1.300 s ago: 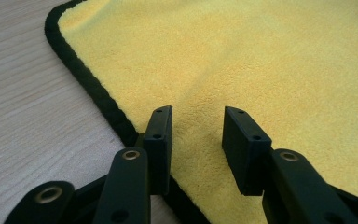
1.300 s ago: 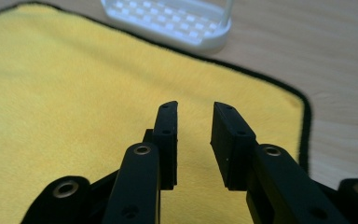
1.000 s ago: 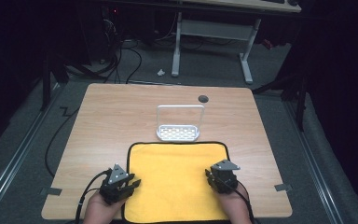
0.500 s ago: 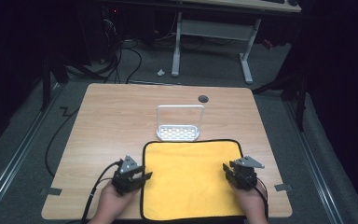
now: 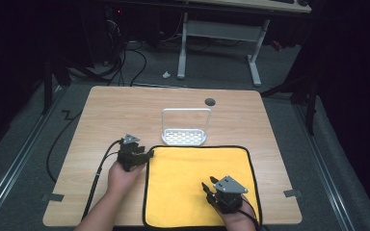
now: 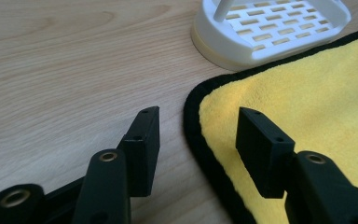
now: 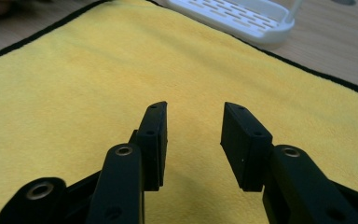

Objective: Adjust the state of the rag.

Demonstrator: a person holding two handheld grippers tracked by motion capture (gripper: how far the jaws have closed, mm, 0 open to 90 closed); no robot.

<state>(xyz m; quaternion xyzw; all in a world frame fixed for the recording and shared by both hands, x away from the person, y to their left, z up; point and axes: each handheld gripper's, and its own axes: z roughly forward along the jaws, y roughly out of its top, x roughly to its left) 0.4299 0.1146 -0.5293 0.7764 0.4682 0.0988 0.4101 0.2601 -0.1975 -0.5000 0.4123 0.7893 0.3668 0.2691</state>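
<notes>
the square yellow microfibre cloth with a black hem lies flat on the pale wooden desk, its far edge just in front of the white slotted plastic soap dish with a wire hoop handle. the left claw sits at the cloth's far left corner, nearest the soap dish; its jaws have just been opening, and in the left gripper view they stand released astride the black hem, pressing on nothing. the right claw hovers over the cloth's near right part, well short of the soap dish; its jaws have also just been opening, and in the right gripper view they are released with bare cloth beneath.

the work looks like spreading or folding the cloth. to do it well, the left claw should drop low so one jaw slides under the hem before clenching, taking corner fabric and not the desk. the right claw would better shift to a hem or corner, since mid-cloth pinches bunch it. keep lifts away from the soap dish.
</notes>
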